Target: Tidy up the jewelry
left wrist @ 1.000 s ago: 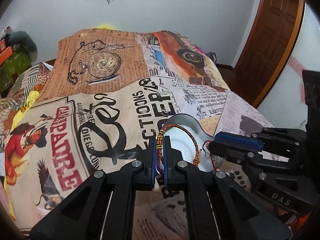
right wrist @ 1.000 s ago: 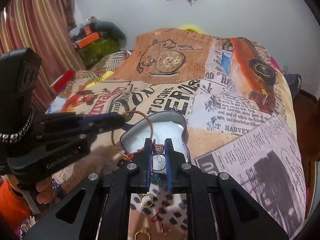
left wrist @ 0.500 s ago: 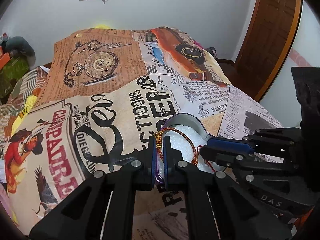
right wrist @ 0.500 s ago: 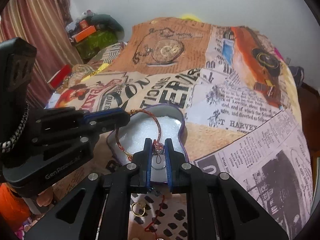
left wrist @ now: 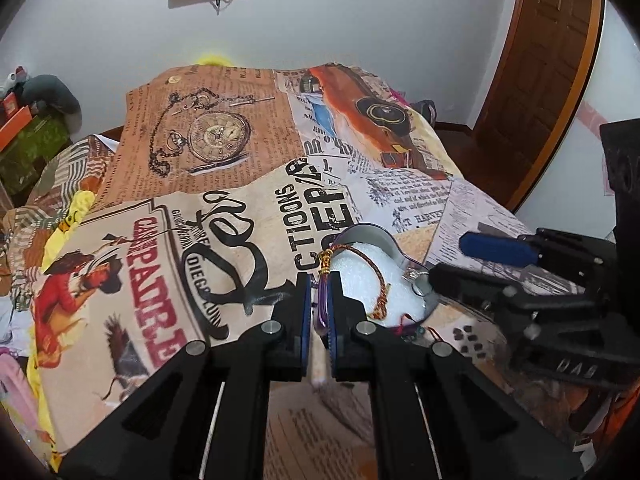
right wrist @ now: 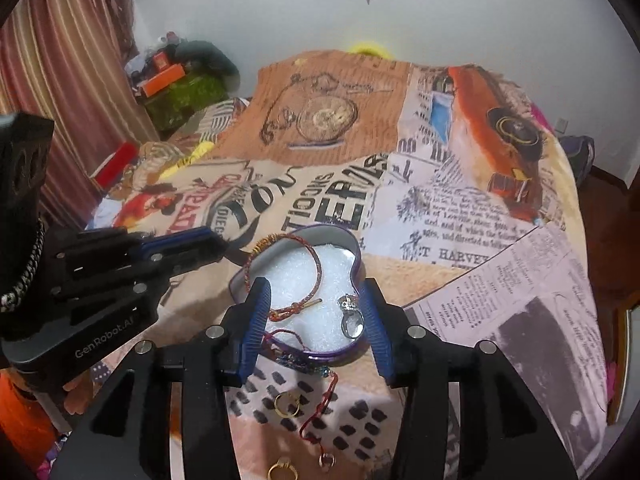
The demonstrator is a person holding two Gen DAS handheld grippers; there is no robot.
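Right claw (right wrist: pixel 316 316) now gapes empty, silver ring (right wrist: pixel 352 320) dropped in heart tin (right wrist: pixel 356 248); left claw (left wrist: pixel 319 308) pinches tin's rim; gold rings (right wrist: pixel 289 404) remain on the bed

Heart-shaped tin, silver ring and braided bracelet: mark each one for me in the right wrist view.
Heart-shaped tin (right wrist: pixel 357 258): right wrist view, on its far right wall.
Silver ring (right wrist: pixel 352 322): right wrist view, on its band, lying on the white foam.
Braided bracelet (right wrist: pixel 319 270): right wrist view, on its right arc over the foam.

Tin (right wrist: pixel 356 258): purple rim, white foam lining. Bracelet (right wrist: pixel 280 280): red-gold braid. Ring (right wrist: pixel 351 320): silver. Bedspread (right wrist: pixel 460 216): newspaper print, orange car, brown pocket-watch. Curtain (right wrist: pixel 60 80): red-beige stripes.
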